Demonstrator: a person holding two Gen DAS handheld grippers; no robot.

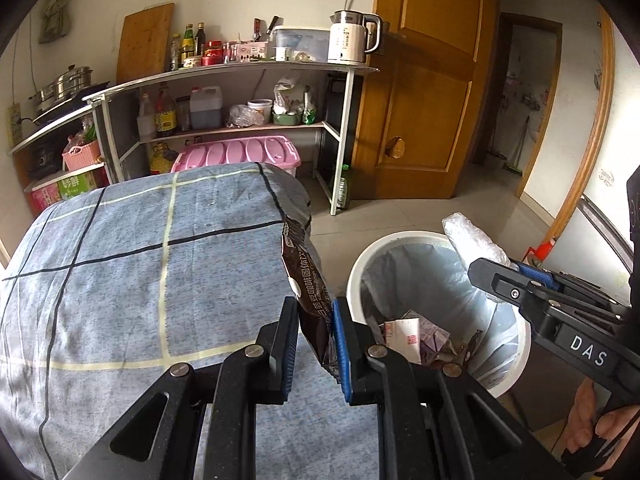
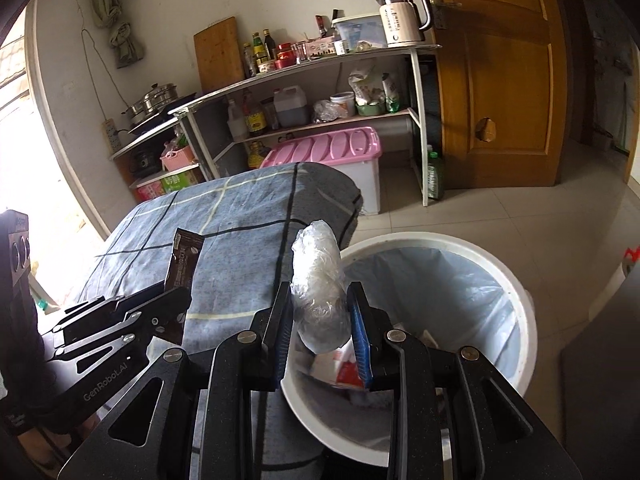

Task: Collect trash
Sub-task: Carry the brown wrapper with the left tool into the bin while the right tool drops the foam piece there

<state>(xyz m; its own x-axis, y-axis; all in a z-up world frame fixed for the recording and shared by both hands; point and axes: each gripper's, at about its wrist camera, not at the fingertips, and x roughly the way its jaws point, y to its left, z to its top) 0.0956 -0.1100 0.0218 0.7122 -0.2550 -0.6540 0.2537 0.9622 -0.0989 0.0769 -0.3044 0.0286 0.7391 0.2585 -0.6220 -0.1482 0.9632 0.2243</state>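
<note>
A dark brown foil snack wrapper (image 1: 304,280) is pinched between the fingers of the left gripper (image 1: 316,336) above the edge of the desk covered in blue-grey checked cloth (image 1: 140,260). A crumpled clear plastic wad (image 2: 318,292) is clamped in the right gripper (image 2: 320,332), just over the rim of the white round bin with a pale liner (image 2: 516,292). The drop-off step appears to be in hand; next, each piece would need carrying over the opening and releasing.

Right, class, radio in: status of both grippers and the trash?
Left gripper shut on brown wrapper. Right gripper shut on plastic wad, over bin. Nothing in the way.
</note>
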